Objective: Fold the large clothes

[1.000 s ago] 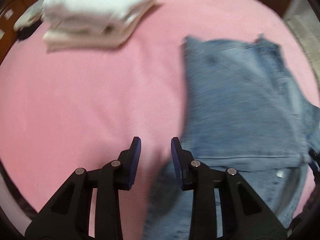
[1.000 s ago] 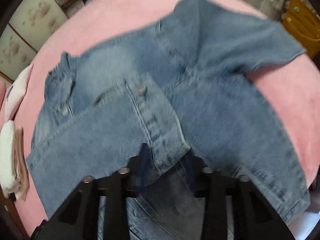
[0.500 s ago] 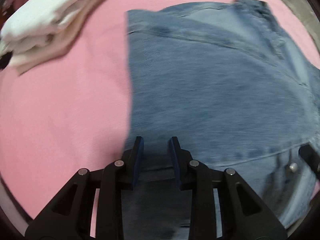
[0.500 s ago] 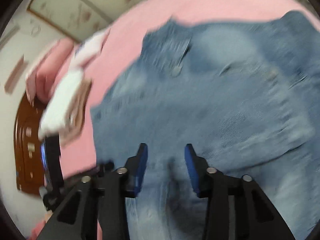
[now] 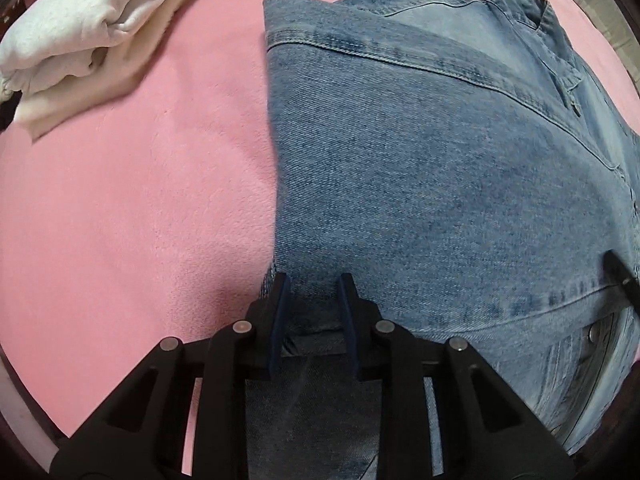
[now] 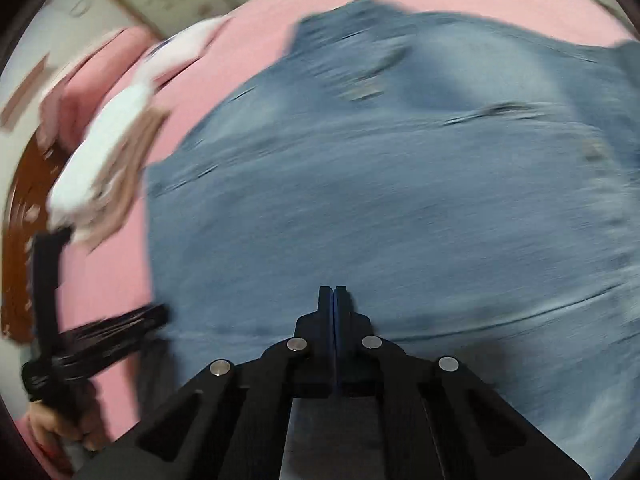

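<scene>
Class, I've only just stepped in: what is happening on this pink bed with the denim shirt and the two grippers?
A person is folding a denim shirt spread on the pink bedcover, with a handheld gripper in each hand. The left gripper is open, its fingers either side of the shirt's near hem. The right gripper is shut over the hem farther along; that view is too blurred to tell if it pinches cloth. A stack of folded pale clothes sits beside the shirt.

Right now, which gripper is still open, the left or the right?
The left gripper: its jaws stand apart, straddling the denim jacket's hem edge. The right gripper's pads are pressed together.
</scene>
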A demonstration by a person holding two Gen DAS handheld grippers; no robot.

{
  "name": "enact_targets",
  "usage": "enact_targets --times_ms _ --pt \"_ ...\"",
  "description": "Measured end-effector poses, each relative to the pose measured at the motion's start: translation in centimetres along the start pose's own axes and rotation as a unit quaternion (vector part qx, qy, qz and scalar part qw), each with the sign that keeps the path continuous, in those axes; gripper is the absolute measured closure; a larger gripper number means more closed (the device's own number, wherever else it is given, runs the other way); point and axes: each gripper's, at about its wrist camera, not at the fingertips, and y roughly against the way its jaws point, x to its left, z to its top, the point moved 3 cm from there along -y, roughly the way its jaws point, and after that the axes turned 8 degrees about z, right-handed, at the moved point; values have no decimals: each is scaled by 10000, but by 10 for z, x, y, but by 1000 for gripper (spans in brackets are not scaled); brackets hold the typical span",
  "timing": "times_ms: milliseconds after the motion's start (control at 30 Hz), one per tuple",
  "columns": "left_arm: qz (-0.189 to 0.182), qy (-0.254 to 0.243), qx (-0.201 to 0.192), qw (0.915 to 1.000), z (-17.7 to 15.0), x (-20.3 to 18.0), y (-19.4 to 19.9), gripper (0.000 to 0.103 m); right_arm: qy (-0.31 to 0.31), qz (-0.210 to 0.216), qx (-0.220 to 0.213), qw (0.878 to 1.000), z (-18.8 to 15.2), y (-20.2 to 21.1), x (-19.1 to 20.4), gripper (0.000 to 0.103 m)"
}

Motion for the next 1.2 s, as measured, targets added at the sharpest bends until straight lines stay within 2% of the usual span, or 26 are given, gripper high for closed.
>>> enact_targets --times_ms 33,67,100,133,200,267,333,367,433,467,533,567,600,667,700,800,900,933,1000,1033,1133,1200 --pt "3 -10 -1 10000 -2 3 1 80 -53 -193 -102 9997 4 7 -16 102" --pt "-10 -26 0 10000 3 0 -2 80 -216 -574 -221 9979 7 19 -42 103" --pt "10 -42 -5 10000 1 1 -4 80 -380 -424 -277 9980 8 25 -60 103" --pt "33 -49 -8 10000 -1 2 -9 80 -533 -19 -234 9983 8 29 -71 103" --pt "79 -53 -7 10000 1 2 -10 80 -233 -757 -224 9966 8 36 -77 103" --pt "199 -104 -33 9997 0 4 -6 80 69 -1011 -167 9947 9 36 -68 103" --pt "370 -225 -180 9989 3 -4 6 83 -72 -1110 -195 9936 12 36 -55 103" --pt "324 -266 -330 9986 3 -5 17 83 -111 -949 -263 9951 15 36 -44 103" --pt "-72 -238 -544 9982 5 -6 36 83 -133 -448 -351 9983 15 36 -24 103" --pt "-339 -206 -627 9972 8 -8 45 83 -132 13 -342 9993 16 30 -4 103" --pt "-763 -130 -718 9944 17 -11 58 83 -145 704 -176 9973 17 17 25 103" --pt "-894 -85 -735 9932 22 -25 53 83 -116 1091 26 9940 14 3 46 103" --pt "-989 -40 -730 9924 25 -29 51 83 -11 1221 171 9924 11 -7 62 103" --pt "-962 -33 -788 9922 41 -31 46 83 413 1229 350 9909 6 -24 97 103" --pt "-842 -81 -871 9926 52 -49 39 83 544 1273 363 9897 4 -29 108 103" --pt "-388 -306 -1114 9926 81 -60 17 83 623 1358 363 9881 12 -48 124 103" --pt "-35 -319 -1229 9919 103 -45 2 83 680 798 126 9944 31 -63 110 103" --pt "153 -268 -1321 9907 110 -34 -2 83 664 720 5 9952 40 -66 99 103" --pt "472 -176 -1468 9879 126 -21 -15 83 556 914 -79 9942 58 -71 77 103" --pt "591 -68 -1480 9872 132 -11 -22 83 535 803 -176 9952 64 -67 65 103" --pt "413 294 -1242 9910 146 16 -41 78 516 325 -417 9973 72 -52 28 103" --pt "242 416 -1171 9920 154 23 -49 69 484 -475 -522 9963 71 -40 -5 103"
